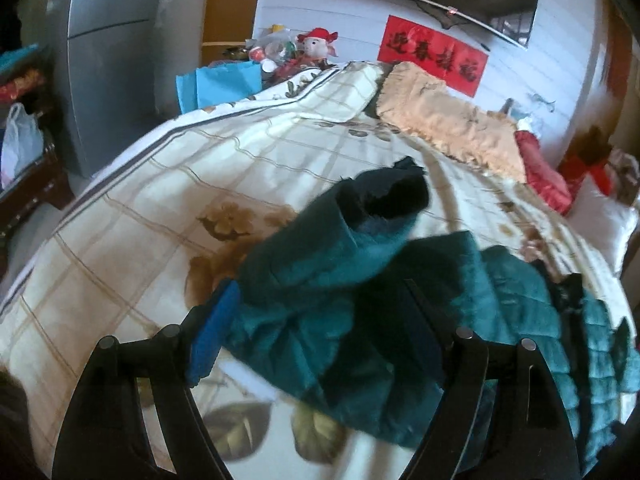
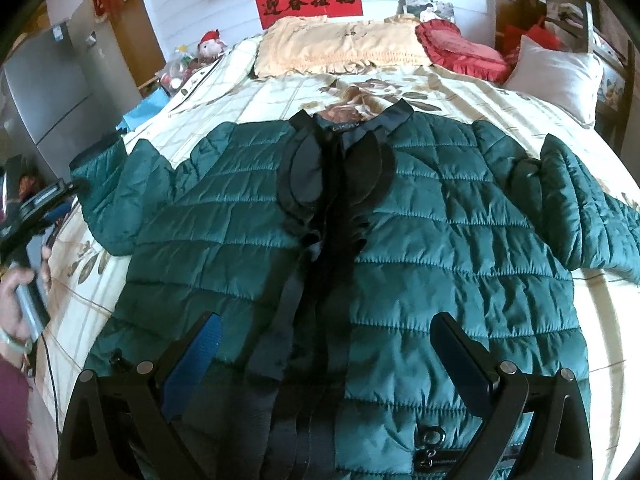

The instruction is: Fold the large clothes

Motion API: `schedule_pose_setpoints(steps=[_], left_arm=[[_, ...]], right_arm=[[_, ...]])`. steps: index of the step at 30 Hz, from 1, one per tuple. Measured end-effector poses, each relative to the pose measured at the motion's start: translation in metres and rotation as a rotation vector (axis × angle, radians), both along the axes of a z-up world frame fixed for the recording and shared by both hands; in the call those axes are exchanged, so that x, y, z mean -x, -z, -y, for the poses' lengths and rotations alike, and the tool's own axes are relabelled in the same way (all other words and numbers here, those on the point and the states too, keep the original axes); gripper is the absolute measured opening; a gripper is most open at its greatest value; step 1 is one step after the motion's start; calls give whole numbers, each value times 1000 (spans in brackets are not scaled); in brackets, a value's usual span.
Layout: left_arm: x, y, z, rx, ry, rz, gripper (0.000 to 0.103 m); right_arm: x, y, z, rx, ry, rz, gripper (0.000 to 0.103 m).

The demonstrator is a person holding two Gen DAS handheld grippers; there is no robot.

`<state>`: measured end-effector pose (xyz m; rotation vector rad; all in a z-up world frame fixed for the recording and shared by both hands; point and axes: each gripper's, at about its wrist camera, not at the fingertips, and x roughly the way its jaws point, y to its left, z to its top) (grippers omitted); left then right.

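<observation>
A: Right tool [image 2: 324, 364] hovers wide open over the near hem of the teal quilted jacket [image 2: 420, 240], nothing between its fingers. The jacket lies face up, spread flat on the bed [image 2: 460, 92], collar at the far end.

B: And the left tool [image 1: 316, 312] is open too, its fingers to either side of the left sleeve [image 1: 340, 240], pads not pressing as far as I can see. That sleeve is bunched up, dark cuff [image 1: 384, 196] pointing far.

A: So I'd call this the start of the first fold. Next move: close on that sleeve and carry it rightward across the chest.

B: Nothing blocks the way. The peach pillow [image 2: 340, 48], red cushion [image 2: 460, 50] and white pillow [image 2: 556, 76] sit well beyond the collar; the plush toy [image 1: 316, 46] is at the far left corner.
</observation>
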<state>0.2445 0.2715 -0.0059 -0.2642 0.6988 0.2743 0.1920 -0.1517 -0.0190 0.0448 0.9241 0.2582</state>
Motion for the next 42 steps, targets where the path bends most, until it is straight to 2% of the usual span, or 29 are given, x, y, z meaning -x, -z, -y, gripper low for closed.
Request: schedule_pose_setpoints(steps=[6, 7, 8, 10, 12, 17, 22, 29, 35, 42], left_arm=[[-24, 11, 0, -123, -9, -19, 81], [-26, 12, 1, -129, 8, -6, 76], [-27, 13, 1, -126, 18, 1, 68], [-28, 14, -4, -80, 33, -9, 31], [-25, 13, -10, -5, 40, -5, 15], [-5, -9, -13, 167, 71, 61, 12], [12, -51, 13, 220, 146, 124, 12], [20, -94, 75, 224, 246, 163, 12], [19, -98, 124, 227, 314, 151, 12], [13, -90, 178, 234, 389, 121, 12]], right_arm=[[-1, 3, 2, 2, 9, -13, 103], [-1, 3, 2, 4, 10, -15, 103], [-1, 3, 2, 6, 10, -16, 103], [-1, 3, 0, 11, 5, -18, 103], [-1, 4, -2, 15, 0, -18, 103], [1, 5, -6, 6, -14, -19, 103], [3, 4, -6, -6, -18, -14, 103], [9, -4, 5, -12, -1, 4, 103], [11, -3, 20, 3, 29, 10, 103], [0, -1, 48, 43, 109, 31, 103]])
